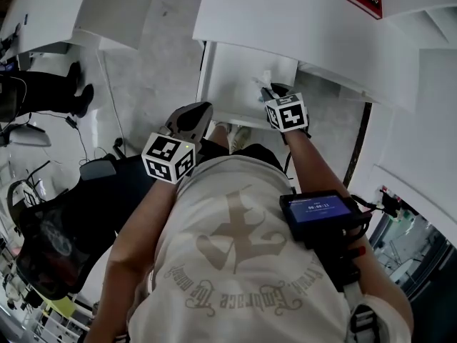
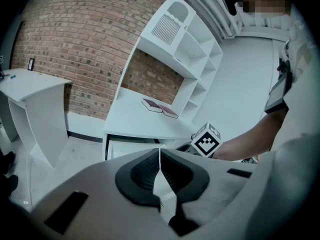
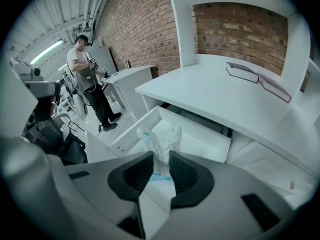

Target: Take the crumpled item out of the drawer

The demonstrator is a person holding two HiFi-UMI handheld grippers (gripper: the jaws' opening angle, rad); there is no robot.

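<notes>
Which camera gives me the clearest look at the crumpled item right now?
The right gripper view: the crumpled item sits centre frame, pinched in the right tool, with the open drawer behind it. The head view shows only a small white bit of it at that tool's tip. The left gripper view does not show it.

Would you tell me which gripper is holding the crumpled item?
The right gripper: its jaws pinch the crumpled wrapper, while the left gripper is shut and empty.
</notes>
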